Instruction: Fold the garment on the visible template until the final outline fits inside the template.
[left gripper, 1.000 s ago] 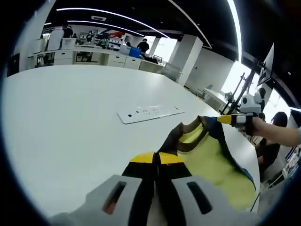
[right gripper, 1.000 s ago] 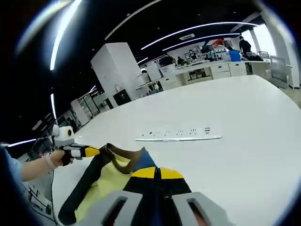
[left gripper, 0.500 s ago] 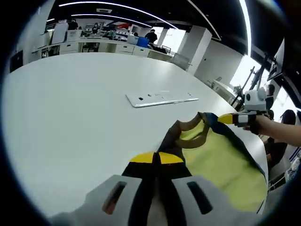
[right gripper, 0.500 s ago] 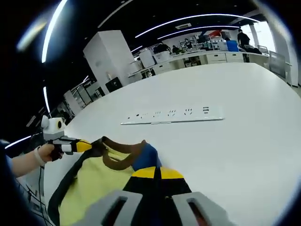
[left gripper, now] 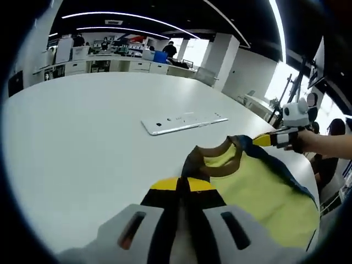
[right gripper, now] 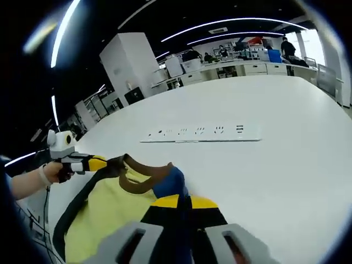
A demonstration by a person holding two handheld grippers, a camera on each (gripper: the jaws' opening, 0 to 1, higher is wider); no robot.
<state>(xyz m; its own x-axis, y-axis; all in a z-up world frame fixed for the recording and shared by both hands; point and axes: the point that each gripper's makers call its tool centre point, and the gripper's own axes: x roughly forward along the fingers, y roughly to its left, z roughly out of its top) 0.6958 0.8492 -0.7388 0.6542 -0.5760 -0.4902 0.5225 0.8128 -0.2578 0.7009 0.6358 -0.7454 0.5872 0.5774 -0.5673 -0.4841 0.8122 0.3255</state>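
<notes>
Both tongs were clamped shut on the garment (left gripper: pixel 258 187), one at each shoulder, jaws closed with dark fabric pinched between the yellow tips. The left tongs (left gripper: pixel 182 184) gripped the dark shoulder edge at the bottom of the left gripper view; the right tongs (right gripper: pixel 183 201) held the blue shoulder patch at the bottom of the right gripper view. Each pair also appeared at the far shoulder in the other camera, held by a hand (right gripper: pixel 52 173).

Risks, as judged: no template outline could be made out on the desk (left gripper: pixel 82 126), so the garment might be laid down off its mark. The grip on each side looked to be on a thin edge of cloth; a sharp pull or unequal tension between the two hands could slip one corner free and let the shirt crumple. Uneven lowering would skew the fold line. The body hung toward the near desk edge and could slide off and out of the workspace.

Garment: a yellow shirt with a brown collar band, dark trim along the sides and a blue shoulder patch. It was stretched between the tongs at the near part of the desk, collar toward a white power strip (left gripper: pixel 184 122), which lay apart from it. The cloth looked soft and limp.
</notes>
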